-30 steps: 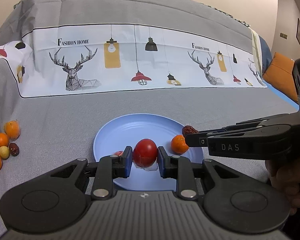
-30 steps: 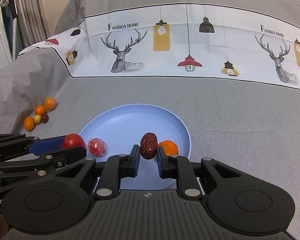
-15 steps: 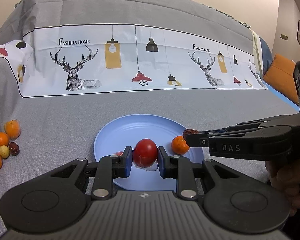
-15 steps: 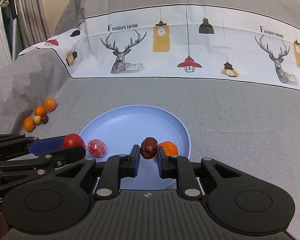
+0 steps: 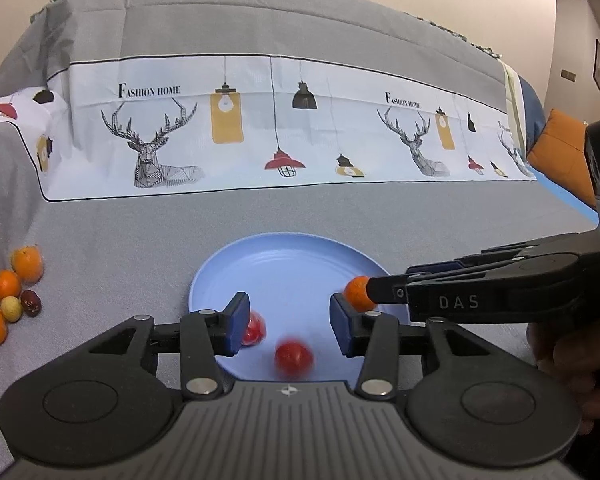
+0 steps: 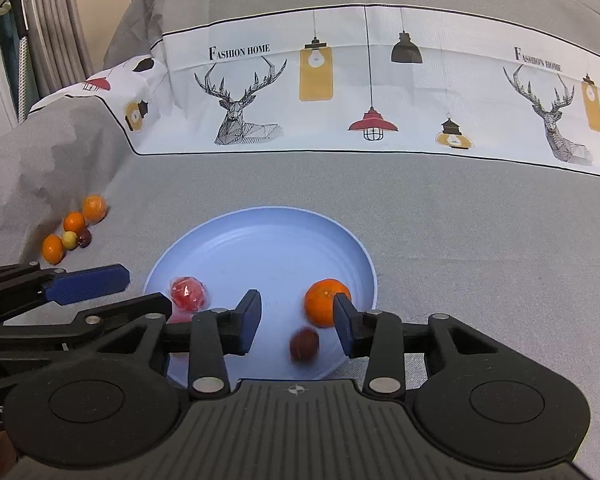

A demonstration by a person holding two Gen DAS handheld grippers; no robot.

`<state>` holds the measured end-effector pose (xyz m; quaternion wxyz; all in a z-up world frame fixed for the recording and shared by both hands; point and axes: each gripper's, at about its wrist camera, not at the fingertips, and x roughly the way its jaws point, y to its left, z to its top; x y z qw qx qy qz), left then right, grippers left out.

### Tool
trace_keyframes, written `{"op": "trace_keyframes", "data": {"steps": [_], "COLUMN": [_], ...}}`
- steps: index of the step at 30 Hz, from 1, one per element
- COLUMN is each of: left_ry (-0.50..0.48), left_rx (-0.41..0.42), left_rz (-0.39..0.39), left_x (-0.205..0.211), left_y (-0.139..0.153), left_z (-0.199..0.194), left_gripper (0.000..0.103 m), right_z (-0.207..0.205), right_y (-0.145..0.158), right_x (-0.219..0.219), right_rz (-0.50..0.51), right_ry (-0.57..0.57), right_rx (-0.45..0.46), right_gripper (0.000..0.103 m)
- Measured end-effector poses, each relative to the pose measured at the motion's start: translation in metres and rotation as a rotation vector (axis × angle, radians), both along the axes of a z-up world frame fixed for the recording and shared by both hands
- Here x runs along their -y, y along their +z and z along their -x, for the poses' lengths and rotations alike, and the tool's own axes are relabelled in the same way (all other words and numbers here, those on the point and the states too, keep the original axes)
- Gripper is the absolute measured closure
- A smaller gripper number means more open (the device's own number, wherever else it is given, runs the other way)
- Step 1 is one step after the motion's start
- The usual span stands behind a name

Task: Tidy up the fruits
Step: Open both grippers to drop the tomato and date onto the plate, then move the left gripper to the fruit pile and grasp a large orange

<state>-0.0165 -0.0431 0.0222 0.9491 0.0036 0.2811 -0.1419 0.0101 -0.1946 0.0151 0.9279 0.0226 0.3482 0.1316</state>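
Note:
A light blue plate (image 5: pixel 284 264) (image 6: pixel 260 240) lies on the grey cloth. My left gripper (image 5: pixel 287 322) is open above its near edge, and a blurred red tomato (image 5: pixel 294 356) sits below the gap. My right gripper (image 6: pixel 297 322) is open too, with a blurred dark red date (image 6: pixel 304 345) below it. On the plate lie an orange (image 6: pixel 322 304) (image 5: pixel 358 298) and a wrapped red fruit (image 6: pixel 188 294) (image 5: pixel 254 328). The right gripper also shows at the right of the left wrist view (image 5: pixel 384 286).
Several small fruits lie in a cluster at the far left of the cloth: oranges (image 5: pixel 18 276) (image 6: pixel 74 222), a pale yellow fruit (image 5: pixel 11 307) and a dark date (image 5: pixel 31 303). A printed deer-and-lamp cloth (image 5: pixel 260 128) rises behind. An orange cushion (image 5: pixel 560 152) is far right.
Both grippers have opened. The tomato has dropped from the left gripper and the date from the right gripper, both blurred over the plate's near part.

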Motion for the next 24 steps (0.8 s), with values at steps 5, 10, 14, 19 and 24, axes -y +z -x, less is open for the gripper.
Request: {"op": "trace_keyframes", "data": {"steps": [5,10,14,19,24], "left_ry": [0.046,0.107,0.170,0.291,0.459], "left_rx": [0.040,0.040,0.034,0.024,-0.001], "left_rz": [-0.005,-0.011,-0.021,-0.049,-0.139], "left_x": [-0.005,-0.014,-0.023,-0.039,-0.068], "left_y": [0.001,0.002,0.003,0.004,0.012], "left_z": [0.000,-0.004,-0.008,-0.015,-0.034], "left_gripper": [0.054,0.065,0.079,0.086,0.085], "right_z": [0.000,0.000,0.000,0.001,0.001], "right_y": [-0.001,-0.001,-0.001,-0.001,-0.001], "right_x": [0.000,-0.001,0.000,0.002,0.005], "right_rz": [-0.001,0.000,-0.001,-0.018,-0.042], "right_ry": [-0.012,-0.013,-0.017,-0.012,-0.003], "right_rx": [-0.003,-0.002,0.000,-0.002,-0.003], "right_gripper": [0.061,0.061,0.061,0.061,0.064]}}
